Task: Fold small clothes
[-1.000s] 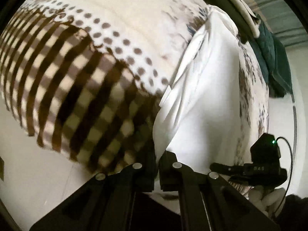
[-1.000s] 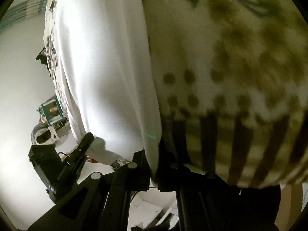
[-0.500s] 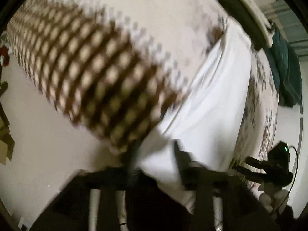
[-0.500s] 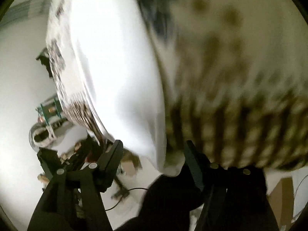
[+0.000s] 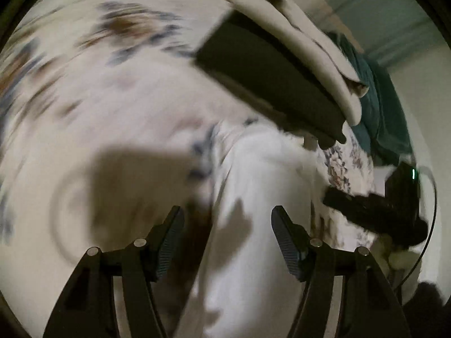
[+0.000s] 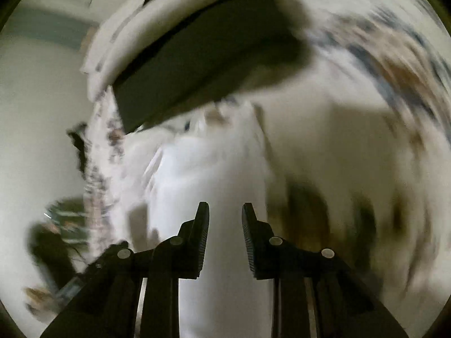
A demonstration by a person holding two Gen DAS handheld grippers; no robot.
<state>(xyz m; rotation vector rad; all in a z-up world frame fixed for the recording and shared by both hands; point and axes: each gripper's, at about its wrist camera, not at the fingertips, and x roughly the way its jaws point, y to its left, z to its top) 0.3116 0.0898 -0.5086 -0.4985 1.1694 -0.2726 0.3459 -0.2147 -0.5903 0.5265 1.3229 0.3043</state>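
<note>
**Now both grippers let go over soft cloth**

Smooth white garment (image 5: 253, 197) lies below both; left gripper (image 5: 227, 233), ribbed pads parted, has just opened further, right gripper (image 6: 225, 231) narrowing, neither pinching it; dark slab (image 5: 265, 79) beyond, no readable writing

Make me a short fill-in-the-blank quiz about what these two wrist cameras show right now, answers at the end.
1. Both tongs, left and right, hold ____ between their pads.
2. The garment lying below both tongs is ____ in colour.
3. The bedspread under it has a ____ print.
4. The wider-open tongs are the ____ ones.

Answers: nothing; white; floral; left
</note>
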